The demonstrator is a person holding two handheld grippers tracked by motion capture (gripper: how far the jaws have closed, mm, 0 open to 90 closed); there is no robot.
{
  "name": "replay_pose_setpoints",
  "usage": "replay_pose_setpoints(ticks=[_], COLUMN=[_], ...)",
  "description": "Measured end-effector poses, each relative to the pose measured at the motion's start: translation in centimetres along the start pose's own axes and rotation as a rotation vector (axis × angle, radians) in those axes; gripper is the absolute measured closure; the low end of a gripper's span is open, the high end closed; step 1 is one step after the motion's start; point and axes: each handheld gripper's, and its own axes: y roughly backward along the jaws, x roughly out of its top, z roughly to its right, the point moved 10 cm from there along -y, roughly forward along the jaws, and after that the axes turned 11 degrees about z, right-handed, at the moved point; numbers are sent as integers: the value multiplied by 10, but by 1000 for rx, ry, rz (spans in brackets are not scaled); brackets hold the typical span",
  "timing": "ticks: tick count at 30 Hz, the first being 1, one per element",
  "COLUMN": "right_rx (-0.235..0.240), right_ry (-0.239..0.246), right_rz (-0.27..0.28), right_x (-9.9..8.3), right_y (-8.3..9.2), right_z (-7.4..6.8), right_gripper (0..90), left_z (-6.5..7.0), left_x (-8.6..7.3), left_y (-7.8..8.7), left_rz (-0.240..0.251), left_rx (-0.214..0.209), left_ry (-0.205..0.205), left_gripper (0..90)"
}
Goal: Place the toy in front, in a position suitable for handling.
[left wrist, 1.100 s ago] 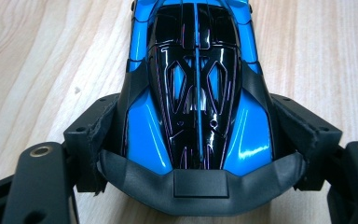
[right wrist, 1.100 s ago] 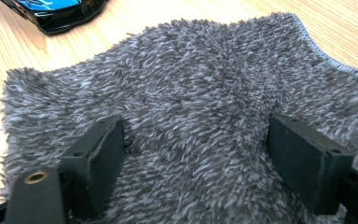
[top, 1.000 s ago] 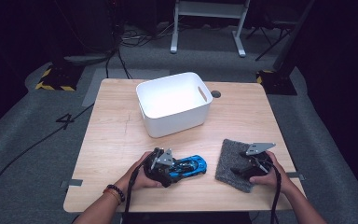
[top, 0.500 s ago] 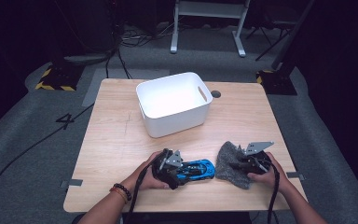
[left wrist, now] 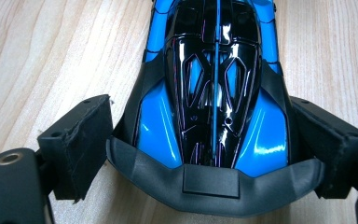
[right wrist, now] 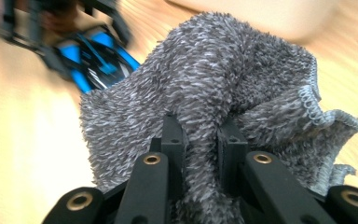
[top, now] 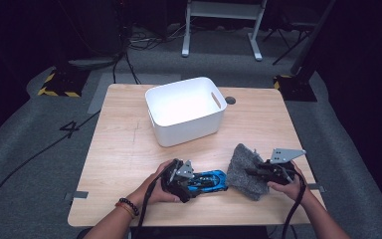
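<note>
Two hand-held grippers work at the near edge of a wooden table (top: 124,149), behind which a white bin (top: 186,109) stands as it did a second ago. Compared with that earlier frame, the grey cloth (top: 246,169) no longer lies flat: it is bunched and lifted at its near side, where the right gripper (top: 258,173) has closed on it; in the right gripper view the jaws pinch a fold of the cloth (right wrist: 223,88) tightly between narrow pads. The blue toy car (top: 210,180) has shifted slightly toward the cloth and lies on the table between the two grippers. The left gripper (top: 183,181) has just been opening; in its own view the pads (left wrist: 81,140) stand either side of the car's (left wrist: 214,84) rear, the left one clear of the body, the right one too close to judge for contact. Hidden or unclear: the car's nose is cut off at the top of the left gripper view, the cloth's underside is concealed, and the far car and hand are blurred in the right gripper view.
</note>
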Motion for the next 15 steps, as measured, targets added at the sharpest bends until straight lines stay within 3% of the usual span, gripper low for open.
replay_pose_setpoints(ticks=[6,11,14,15], right_rx=[111,154,146,151], right_ry=[61,129,162,145], right_rz=[2,-85,-147,-145], right_x=[25,20,7,3], right_y=[-33,-76,-87,-87], right_z=[-38,-59,-59,-58], right_gripper=[773,772,772,773], left_z=[0,0,0,0], left_x=[-1,-1,-3,-3], left_y=[1,2,4,5], left_rz=[-1,0,2,1], left_rx=[1,2,2,3], left_ry=[1,0,-1,2], left_gripper=[137,137,137,137])
